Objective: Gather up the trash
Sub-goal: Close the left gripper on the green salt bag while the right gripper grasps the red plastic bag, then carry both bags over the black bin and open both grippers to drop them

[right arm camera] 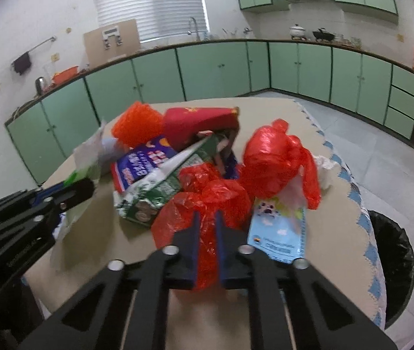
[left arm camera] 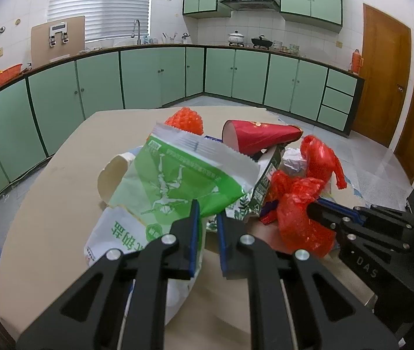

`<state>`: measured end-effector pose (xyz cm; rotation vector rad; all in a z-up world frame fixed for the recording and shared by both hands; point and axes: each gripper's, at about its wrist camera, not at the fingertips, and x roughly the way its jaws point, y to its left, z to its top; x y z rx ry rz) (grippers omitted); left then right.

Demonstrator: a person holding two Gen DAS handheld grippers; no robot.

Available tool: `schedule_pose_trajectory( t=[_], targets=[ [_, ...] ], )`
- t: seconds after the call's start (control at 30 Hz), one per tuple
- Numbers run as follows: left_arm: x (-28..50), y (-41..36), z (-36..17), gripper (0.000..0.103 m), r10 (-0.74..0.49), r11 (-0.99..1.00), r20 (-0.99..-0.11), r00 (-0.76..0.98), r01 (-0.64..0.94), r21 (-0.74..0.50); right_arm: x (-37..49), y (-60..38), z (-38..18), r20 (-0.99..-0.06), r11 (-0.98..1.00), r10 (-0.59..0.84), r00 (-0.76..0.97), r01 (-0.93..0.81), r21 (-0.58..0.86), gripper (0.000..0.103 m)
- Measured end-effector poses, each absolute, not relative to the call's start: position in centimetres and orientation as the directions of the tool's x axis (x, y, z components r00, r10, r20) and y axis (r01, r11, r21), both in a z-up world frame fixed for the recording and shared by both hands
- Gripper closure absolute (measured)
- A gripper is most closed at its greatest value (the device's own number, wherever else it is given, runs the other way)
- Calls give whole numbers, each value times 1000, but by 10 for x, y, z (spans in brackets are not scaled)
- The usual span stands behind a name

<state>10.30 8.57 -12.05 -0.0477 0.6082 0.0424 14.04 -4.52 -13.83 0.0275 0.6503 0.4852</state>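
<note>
A heap of trash lies on a beige table (left arm camera: 46, 204). My left gripper (left arm camera: 208, 211) is shut on the lower edge of a green-and-white wrapper (left arm camera: 177, 180), which stands up from the heap. In the right wrist view that gripper (right arm camera: 87, 188) enters from the left with the wrapper hanging from it. My right gripper (right arm camera: 206, 217) is shut on a crumpled red plastic bag (right arm camera: 207, 201), which fills the gap between its fingers. From the left wrist view the right gripper (left arm camera: 313, 207) bites into the same red bag (left arm camera: 300, 204).
The heap also holds a second red bag (right arm camera: 274, 163), a red paper cone (left arm camera: 259, 137), an orange mesh ball (left arm camera: 185, 119), a green carton (right arm camera: 154, 195), a blue-and-white packet (right arm camera: 143, 163) and a light blue packet (right arm camera: 280, 233). A black-lined bin (right arm camera: 393, 262) stands right of the table.
</note>
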Motion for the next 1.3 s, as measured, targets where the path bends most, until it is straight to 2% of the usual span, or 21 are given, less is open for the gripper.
schedule_pose_trajectory(
  t=[0.27, 0.63, 1.07, 1.3],
  targets=[
    [90, 90, -101, 96, 37, 997, -529, 848, -69, -41, 125, -58, -106, -490, 869, 490, 721, -451, 204, 101],
    [76, 81, -62, 100, -14, 997, -431, 902, -23, -80, 114, -83, -50, -342, 855, 519, 783, -469, 223, 101],
    [79, 43, -31, 101, -135, 988, -348, 928, 101, -115, 113, -165, -9, -262, 934, 340, 903, -292, 205, 101],
    [83, 28, -26, 101, -188, 980, -332, 924, 152, -130, 109, -185, -13, -267, 956, 268, 926, -222, 190, 101]
  ],
)
